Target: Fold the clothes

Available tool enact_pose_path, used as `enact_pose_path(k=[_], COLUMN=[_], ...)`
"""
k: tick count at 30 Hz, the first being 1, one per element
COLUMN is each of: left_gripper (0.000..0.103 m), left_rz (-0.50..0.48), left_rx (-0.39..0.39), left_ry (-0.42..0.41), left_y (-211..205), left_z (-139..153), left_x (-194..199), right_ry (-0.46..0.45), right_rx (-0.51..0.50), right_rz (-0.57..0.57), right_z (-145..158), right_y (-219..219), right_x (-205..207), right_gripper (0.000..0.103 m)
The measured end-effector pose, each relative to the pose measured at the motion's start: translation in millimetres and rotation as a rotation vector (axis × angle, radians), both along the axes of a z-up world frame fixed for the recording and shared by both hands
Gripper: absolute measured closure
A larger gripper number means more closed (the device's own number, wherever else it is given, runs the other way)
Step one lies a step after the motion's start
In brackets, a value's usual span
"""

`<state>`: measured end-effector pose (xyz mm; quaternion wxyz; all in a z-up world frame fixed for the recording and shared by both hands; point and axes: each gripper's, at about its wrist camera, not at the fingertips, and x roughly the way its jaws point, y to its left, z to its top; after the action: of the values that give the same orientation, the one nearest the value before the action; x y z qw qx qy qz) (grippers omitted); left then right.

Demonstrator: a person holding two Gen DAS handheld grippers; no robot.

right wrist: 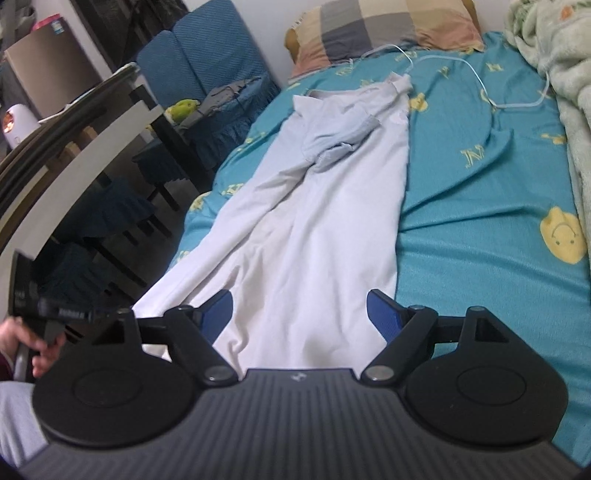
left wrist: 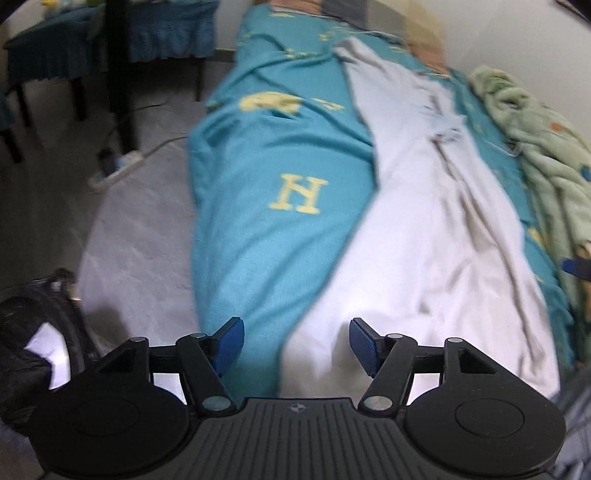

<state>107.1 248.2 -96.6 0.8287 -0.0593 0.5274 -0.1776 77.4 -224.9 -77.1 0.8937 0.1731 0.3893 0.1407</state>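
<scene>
Lying: the white garment (right wrist: 325, 206) is stretched along the teal bed sheet (right wrist: 480, 229), collar end toward the pillow (right wrist: 384, 29), near hem at the grippers
Long axis: it runs away from both cameras, up the bed
Right gripper (right wrist: 299, 314): jaws apart, nothing grasped, hem just under and between the pads
Left gripper (left wrist: 295, 343): jaws apart, empty, over the garment's left edge where the white meets the sheet
Nearer hand: I judge the right one, it sits over the middle of the hem
Hidden: the hem itself is cut off behind both gripper bodies
Unclear: left view is blurred; whether any pad touches cloth I cannot tell
</scene>
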Motion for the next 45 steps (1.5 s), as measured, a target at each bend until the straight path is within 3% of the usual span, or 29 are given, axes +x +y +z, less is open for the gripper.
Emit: enact_pose_path(k=[2, 3, 4, 5, 9, 13, 17, 20, 26, 29, 32, 33, 35, 37, 40, 43, 45], left_gripper=[0.058, 0.071, 0.090, 0.097, 0.099, 0.099, 0.099, 0.101, 0.100, 0.096, 0.069, 0.054, 0.048, 0.030, 0.028, 0.028, 0.030], left_rz=[-0.034, -0.051, -0.067, -0.078, -0.139, -0.252, -0.379, -0.474, -0.550, -0.524, -0.440, -0.402, -0.291, -0.133, 0.075, 0.203, 0.254], left_rx=[-0.031, -0.024, -0.004, 0.024, 0.077, 0.114, 0.138, 0.153, 0.245, 0.216, 0.102, 0.057, -0.009, -0.027, -0.010, -0.017, 0.024], left_ry=[0.017, 0.023, 0.024, 0.023, -0.040, -0.164, -0.250, -0.233, -0.069, 0.020, 0.037, 0.038, 0.039, 0.041, 0.068, 0.205, 0.271], left_y=[-2, -7, -12, -18, -42, -81, -136, -179, -235, -234, -213, -204, -184, -161, -130, -109, -104], left_z=[1, 2, 3, 6, 40, 98, 136, 131, 61, 47, 58, 64, 69, 68, 57, 32, 16], left_x=[-3, -6, -8, -10, -23, -56, -92, -110, -112, -98, -85, -80, -69, -53, -29, -5, 5], right_ry=[0.018, 0.025, 0.033, 0.042, 0.068, 0.080, 0.091, 0.109, 0.184, 0.229, 0.260, 0.268, 0.285, 0.307, 0.354, 0.389, 0.395], right_rx=[0.005, 0.006, 0.007, 0.008, -0.007, -0.031, 0.032, 0.047, 0.120, 0.170, 0.177, 0.180, 0.196, 0.225, 0.280, 0.270, 0.269], right_rz=[-0.015, -0.020, -0.026, -0.032, -0.054, -0.083, -0.100, -0.115, -0.138, -0.132, -0.109, -0.100, -0.084, -0.079, -0.075, -0.088, -0.092], right_z=[-4, -6, -7, -9, -15, -19, -20, -21, -31, -36, -39, -39, -40, -43, -49, -55, -56], right_y=[-2, -3, -4, -5, -9, -16, -25, -29, -39, -41, -37, -35, -32, -29, -24, -22, -22], right_x=[2, 2, 1, 0, -5, -11, -14, -14, -14, -18, -21, -21, -22, -23, -25, -29, -30], right_gripper=[0.022, 0.022, 0.022, 0.022, 0.022, 0.022, 0.022, 0.022, 0.022, 0.022, 0.022, 0.022, 0.022, 0.022, 0.022, 0.023, 0.023])
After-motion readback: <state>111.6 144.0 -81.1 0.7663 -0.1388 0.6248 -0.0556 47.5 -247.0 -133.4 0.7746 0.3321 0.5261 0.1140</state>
